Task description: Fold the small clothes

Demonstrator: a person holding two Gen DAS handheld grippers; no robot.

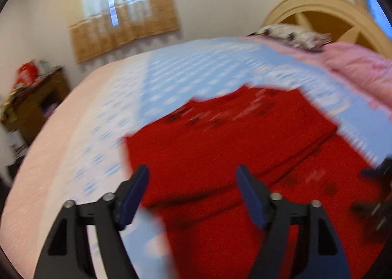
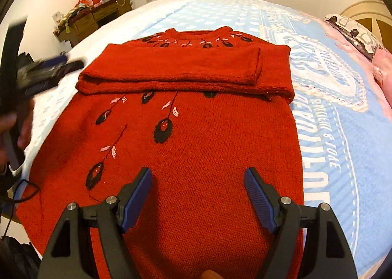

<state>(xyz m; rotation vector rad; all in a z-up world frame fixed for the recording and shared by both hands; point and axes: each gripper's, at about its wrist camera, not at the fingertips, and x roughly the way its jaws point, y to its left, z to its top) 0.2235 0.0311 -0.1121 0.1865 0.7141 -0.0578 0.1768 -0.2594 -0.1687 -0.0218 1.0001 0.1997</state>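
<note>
A red knitted sweater (image 2: 196, 137) with black and pink leaf embroidery lies flat on the bed, collar at the far end. Both sleeves (image 2: 171, 68) are folded across its chest. My right gripper (image 2: 198, 176) is open and empty above the sweater's lower body. My left gripper (image 1: 192, 173) is open and empty above the sweater's (image 1: 232, 142) left side; its view is motion-blurred. The left gripper also shows blurred at the left edge of the right wrist view (image 2: 44, 71). The right gripper shows dark and blurred at the right edge of the left wrist view (image 1: 377, 193).
The bed has a light blue printed cover (image 2: 330, 107). A pink quilt (image 2: 384, 71) and a patterned pillow (image 2: 352, 29) lie at the headboard end. A cluttered wooden desk (image 2: 93, 17) stands by the far wall. A black cable (image 2: 22, 191) hangs at the left.
</note>
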